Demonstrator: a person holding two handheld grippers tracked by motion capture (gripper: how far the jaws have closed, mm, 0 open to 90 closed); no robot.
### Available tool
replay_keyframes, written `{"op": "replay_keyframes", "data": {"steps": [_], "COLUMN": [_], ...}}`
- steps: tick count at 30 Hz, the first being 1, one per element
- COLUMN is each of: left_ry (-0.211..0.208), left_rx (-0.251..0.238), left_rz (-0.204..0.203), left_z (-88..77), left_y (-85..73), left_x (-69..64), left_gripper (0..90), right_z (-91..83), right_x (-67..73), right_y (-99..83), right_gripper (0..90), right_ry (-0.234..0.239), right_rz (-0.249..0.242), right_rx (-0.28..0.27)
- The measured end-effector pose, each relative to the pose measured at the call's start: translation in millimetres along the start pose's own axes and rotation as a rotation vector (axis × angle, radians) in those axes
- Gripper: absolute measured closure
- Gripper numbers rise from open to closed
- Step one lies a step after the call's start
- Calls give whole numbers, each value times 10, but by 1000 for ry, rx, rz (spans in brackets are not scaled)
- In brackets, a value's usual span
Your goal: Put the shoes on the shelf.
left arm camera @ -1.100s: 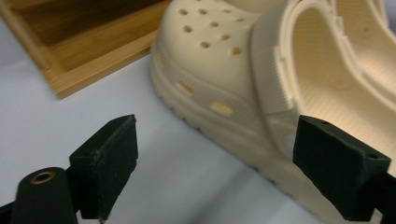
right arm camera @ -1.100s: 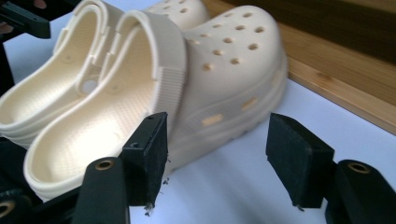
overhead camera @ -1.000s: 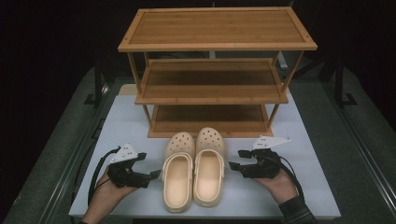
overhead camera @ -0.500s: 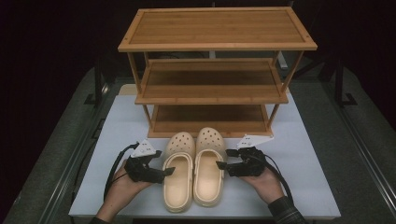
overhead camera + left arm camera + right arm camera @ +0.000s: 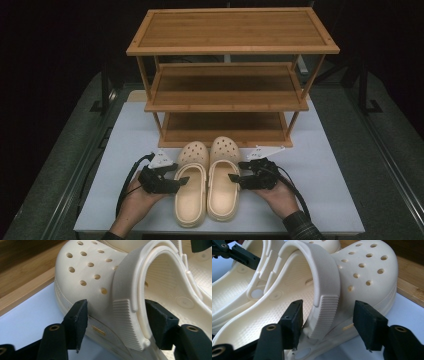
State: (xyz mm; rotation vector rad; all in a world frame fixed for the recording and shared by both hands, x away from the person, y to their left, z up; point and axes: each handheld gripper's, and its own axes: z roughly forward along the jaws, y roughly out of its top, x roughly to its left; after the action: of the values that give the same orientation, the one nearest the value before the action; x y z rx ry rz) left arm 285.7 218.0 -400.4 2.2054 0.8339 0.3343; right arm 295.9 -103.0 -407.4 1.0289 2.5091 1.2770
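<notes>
High view. White table [image 5: 125,135] bearing a three-tier bamboo shoe rack [image 5: 230,75]; in front of its bottom shelf, a pair of cream perforated clogs side by side, toes to the rack: left clog [image 5: 191,187], right clog [image 5: 223,180]. Left gripper [image 5: 181,181] at the outer side of the left clog, right gripper [image 5: 234,177] at the outer side of the right clog.

Left gripper view. Jaws half open and just been closing, straddling the left clog's side wall and strap hinge [image 5: 127,322]; the pads flank it and do not yet press.

Right gripper view. Jaws likewise half open and closing, with the right clog's strap end [image 5: 324,315] and side wall between them; gaps remain at both pads.

Handling note. Best closed squarely on wall and strap together, then both clogs lifted level, probably toward a shelf, since soft foam may twist if pinched at the edge.
</notes>
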Motion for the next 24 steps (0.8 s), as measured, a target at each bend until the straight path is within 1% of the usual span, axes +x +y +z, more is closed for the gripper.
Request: {"op": "replay_keyframes", "data": {"steps": [2,6,7,10,12,13,15,16,17,19,24], "left_ry": [12,48,54,77,94,101,116,117,119,130,150], "left_rx": [2,5,2,3,5,2,2,0,-2,-2,0], "left_rz": [8,22,20,11,12,9,9,2,3,7,7], "left_z": [-24,-71,-79,-109,-124,-129,-137,-139,-139,-141,-152], "left_y": [4,12,12,10,10,6,5,3,3,4,5], "left_x": [-8,-9,-6,14,22,25,31,34,34,30,34], "left_gripper": [428,540,573,628,664,679,707,712,717,722,744], "right_z": [-10,-37,-45,-65,-85,-101,-121,-128,-143,-155,-192], "right_x": [4,17,19,24,31,36,20,14,0,-5,-21], "right_y": [1,4,5,6,8,10,11,10,5,3,-2], "right_gripper": [458,519,539,584,640,661,688,697,711,726,762], "right_ry": [1,-6,-9,-18,-35,-52,-62,-64,-64,-78,-105], "right_rz": [2,0,-3,-6,-15,-19,-13,-9,-3,-1,-11], "right_rx": [-1,-1,-2,-6,-10,-12,-15,-15,-20,-19,-31]}}
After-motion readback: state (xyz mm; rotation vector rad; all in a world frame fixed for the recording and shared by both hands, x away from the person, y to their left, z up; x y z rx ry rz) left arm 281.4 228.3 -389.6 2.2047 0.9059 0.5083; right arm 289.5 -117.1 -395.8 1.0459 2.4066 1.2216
